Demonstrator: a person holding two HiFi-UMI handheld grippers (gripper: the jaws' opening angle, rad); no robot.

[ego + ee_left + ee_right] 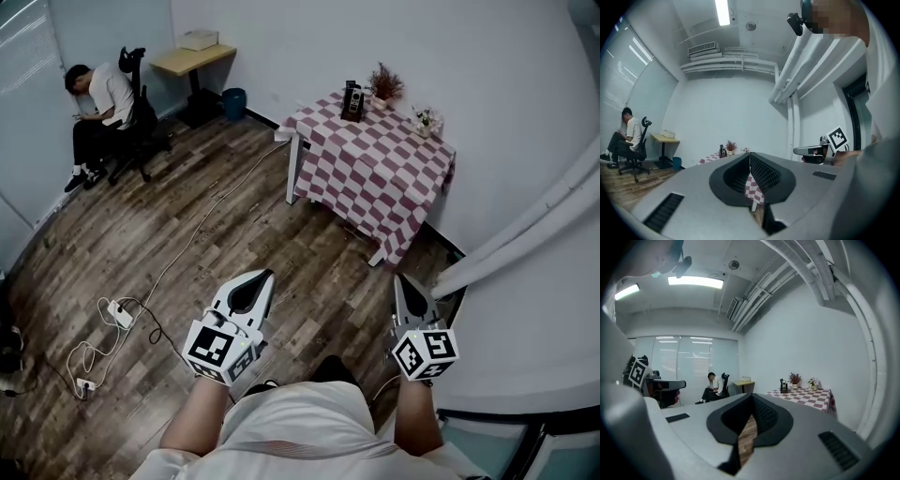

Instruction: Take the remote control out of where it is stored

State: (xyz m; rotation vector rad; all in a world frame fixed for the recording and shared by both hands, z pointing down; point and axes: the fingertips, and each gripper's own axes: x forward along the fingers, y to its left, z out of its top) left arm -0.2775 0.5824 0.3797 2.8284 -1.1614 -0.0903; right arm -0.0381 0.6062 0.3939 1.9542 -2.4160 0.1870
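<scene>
Standing on the table point(375, 169), the holder point(352, 100) lies beyond both grippers point(267, 274) point(401, 277).

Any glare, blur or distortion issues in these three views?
Head view: heavy fisheye, straight edges bow, corners dark, table sharp. Left gripper view: ceiling light blown out, dark vignette round the rim. Right gripper view: ceiling panel glares, blinds bright. No obvious motion blur anywhere.

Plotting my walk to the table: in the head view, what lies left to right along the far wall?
Seated person → desk → bin → checkered table
</scene>
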